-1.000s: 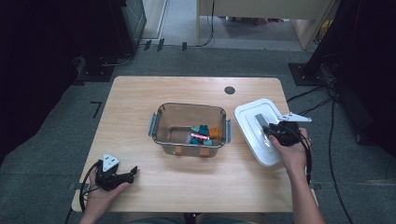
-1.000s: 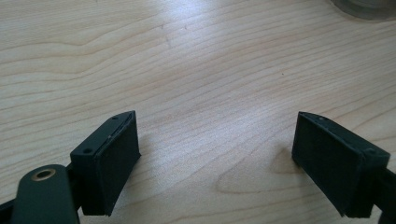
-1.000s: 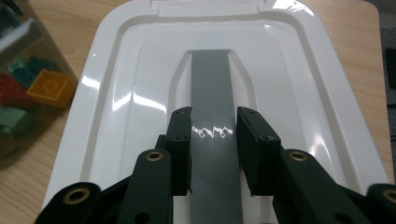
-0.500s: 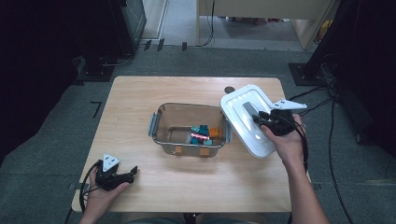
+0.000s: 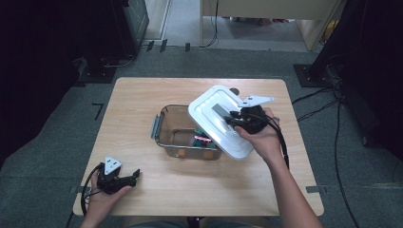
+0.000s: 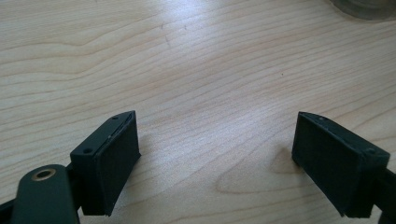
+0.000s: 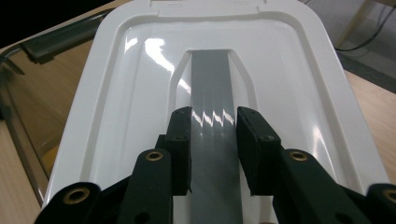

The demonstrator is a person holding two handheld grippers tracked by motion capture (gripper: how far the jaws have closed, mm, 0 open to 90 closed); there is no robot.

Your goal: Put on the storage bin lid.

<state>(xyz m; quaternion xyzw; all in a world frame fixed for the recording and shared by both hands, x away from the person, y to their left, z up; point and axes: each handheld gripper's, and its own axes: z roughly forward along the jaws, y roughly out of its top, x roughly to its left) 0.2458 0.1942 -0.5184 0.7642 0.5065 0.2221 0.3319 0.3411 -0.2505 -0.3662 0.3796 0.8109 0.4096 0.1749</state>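
My black-jawed right gripper meets the glossy white plastic lid with its grey centre strip; the pale wooden table is grain-streaked.

The lid is glossy white plastic with a smooth grey handle strip. The clear container looks glassy, the table pale matt wood.

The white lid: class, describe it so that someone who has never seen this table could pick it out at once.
Start at the wooden table, then find the clear container near its middle. Tilted over that container's right side is the white lid, gripped by the right gripper on its grey handle strip. It is the one white, glossy thing there.
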